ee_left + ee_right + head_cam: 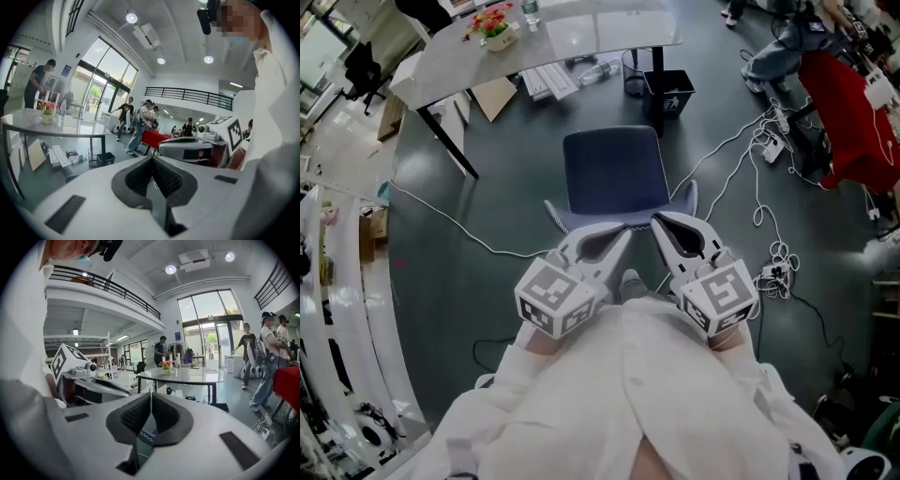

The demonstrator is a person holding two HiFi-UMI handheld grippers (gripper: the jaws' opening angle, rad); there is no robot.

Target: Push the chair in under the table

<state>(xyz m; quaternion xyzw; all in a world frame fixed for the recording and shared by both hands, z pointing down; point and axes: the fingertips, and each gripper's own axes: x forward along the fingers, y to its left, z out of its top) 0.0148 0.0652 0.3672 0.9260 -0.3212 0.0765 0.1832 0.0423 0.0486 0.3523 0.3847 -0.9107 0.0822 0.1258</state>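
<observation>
Just ahead of both sets of fingertips, the blue chair (614,173) is found, its back nearest them. The left gripper (625,234) and right gripper (657,223) are kept closed, nothing between the jaws. The table (581,39) is seen farther ahead, apart from the chair

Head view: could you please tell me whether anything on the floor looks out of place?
Yes. Loose white cables lie tangled on the floor right of the chair, and a bottle and cardboard lie beside the table.
</observation>
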